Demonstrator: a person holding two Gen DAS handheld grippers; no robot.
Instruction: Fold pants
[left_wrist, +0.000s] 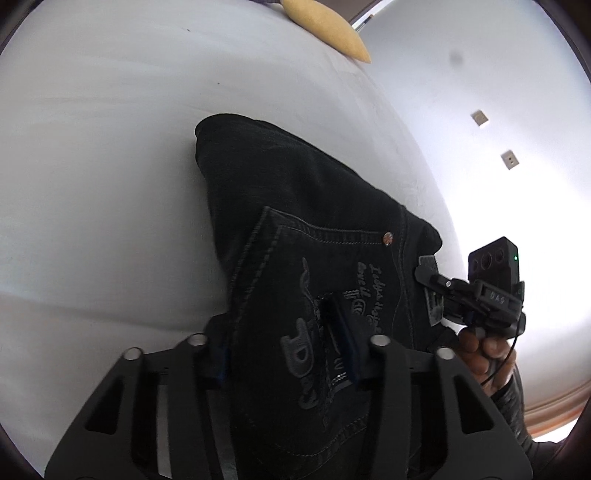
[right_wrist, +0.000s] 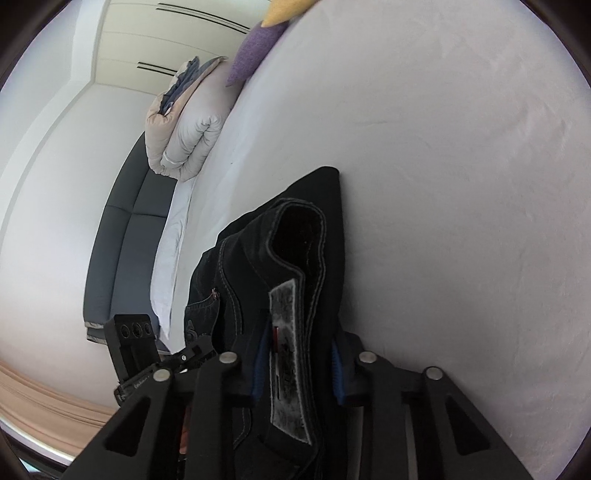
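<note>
Jaws of both clamped on black denim pants, left gripper at lower centre pinching the embroidered pocket, right gripper gripping the waistband, both angled down over white bed sheet.

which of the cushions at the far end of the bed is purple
The purple cushion is the darker, lower one, nearer the rolled duvet. The yellow cushion sits above it at the picture's top edge.

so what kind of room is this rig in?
Most likely a bedroom. The black pants lie on a wide white bed sheet, a rolled duvet and a purple cushion sit at its far end, and pale cupboard doors line the wall behind.
</note>
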